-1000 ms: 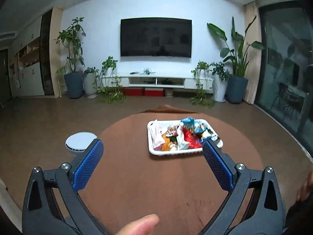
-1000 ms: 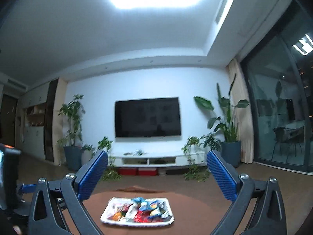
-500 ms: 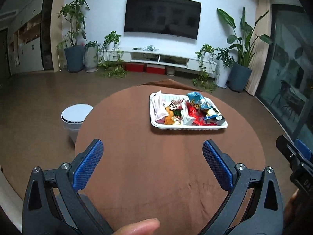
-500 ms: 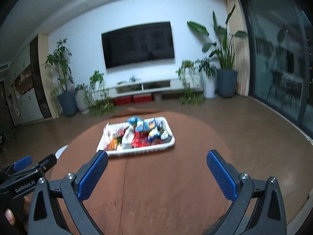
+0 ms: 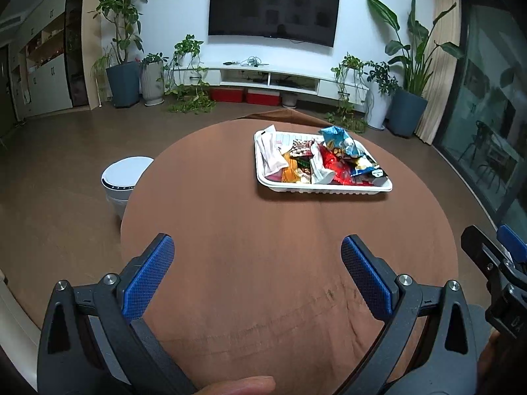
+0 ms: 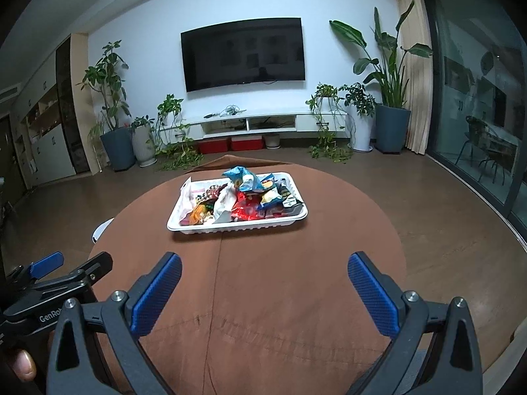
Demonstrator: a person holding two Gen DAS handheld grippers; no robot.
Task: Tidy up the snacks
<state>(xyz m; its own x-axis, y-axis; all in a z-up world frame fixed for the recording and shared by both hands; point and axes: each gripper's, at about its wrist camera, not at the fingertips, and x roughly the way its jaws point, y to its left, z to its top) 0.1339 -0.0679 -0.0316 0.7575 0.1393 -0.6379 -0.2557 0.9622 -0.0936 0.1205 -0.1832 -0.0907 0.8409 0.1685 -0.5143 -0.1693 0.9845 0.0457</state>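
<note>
A white tray (image 5: 329, 190) (image 6: 237, 226) heaped with several snack packets (image 5: 322, 159) (image 6: 243, 197) sits on the far half of a round table under a brown cloth (image 5: 263, 263) (image 6: 263, 279). A blue crinkled bag tops the pile, with red, orange and white packets below. My left gripper (image 5: 257, 260) hangs open over the near part of the table, well short of the tray, nothing between its blue pads. My right gripper (image 6: 263, 276) is also open and empty, at a similar distance from the tray. Each gripper shows at the edge of the other's view.
A white round bin (image 5: 126, 177) stands on the floor left of the table. Beyond the table are a TV (image 5: 273, 10), a low white cabinet, potted plants and a glass door at right. A thumb (image 5: 240, 385) shows at the bottom edge.
Both grippers have tilted down from facing the wall and ceiling toward the table and moved closer to the tray. Both stayed open. The right gripper now appears in the left view.
</note>
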